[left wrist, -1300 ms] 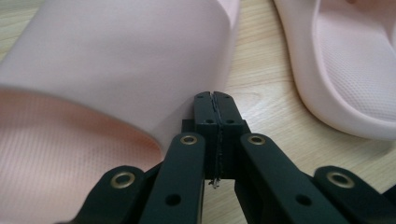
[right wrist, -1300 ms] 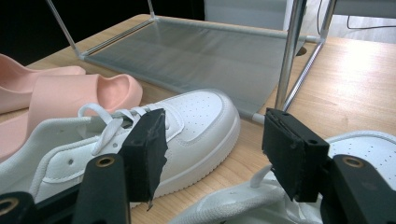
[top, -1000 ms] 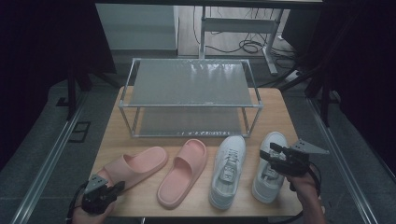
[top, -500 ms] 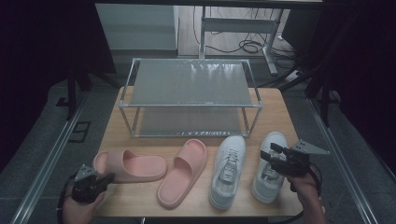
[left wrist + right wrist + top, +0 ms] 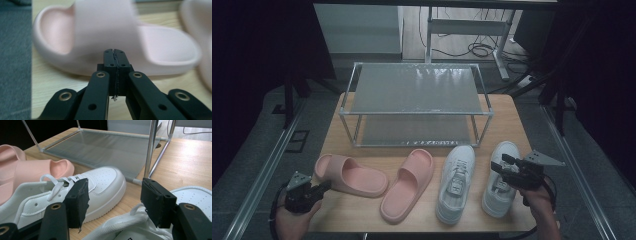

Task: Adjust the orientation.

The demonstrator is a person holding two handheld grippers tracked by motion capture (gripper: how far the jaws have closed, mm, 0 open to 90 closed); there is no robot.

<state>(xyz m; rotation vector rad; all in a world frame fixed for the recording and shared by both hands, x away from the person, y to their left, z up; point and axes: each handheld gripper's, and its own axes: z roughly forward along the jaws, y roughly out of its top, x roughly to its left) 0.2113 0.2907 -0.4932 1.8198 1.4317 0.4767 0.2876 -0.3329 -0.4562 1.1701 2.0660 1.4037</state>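
Pink slipper (image 5: pixel 349 174) is lying near the table (image 5: pixel 362 210) edge, with the left gripper (image 5: pixel 323 187) closed, empty, beside it. A nudge could be pushing it off (judging by position), while the right gripper (image 5: pixel 498 165) is hovering wide open over the white sneaker (image 5: pixel 501 181), risking snagged laces.

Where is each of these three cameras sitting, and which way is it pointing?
High view: above the table's near side, looking forward and down on the rack and four shoes; both hands, left gripper and right gripper enter from below.
Left gripper view: rides the left gripper, jaws shut, facing the left pink slipper side-on.
Right gripper view: rides the right gripper, jaws open, above the right sneaker, facing the left sneaker and rack.
Shared: the high view and right gripper view both show the sneakers and rack.
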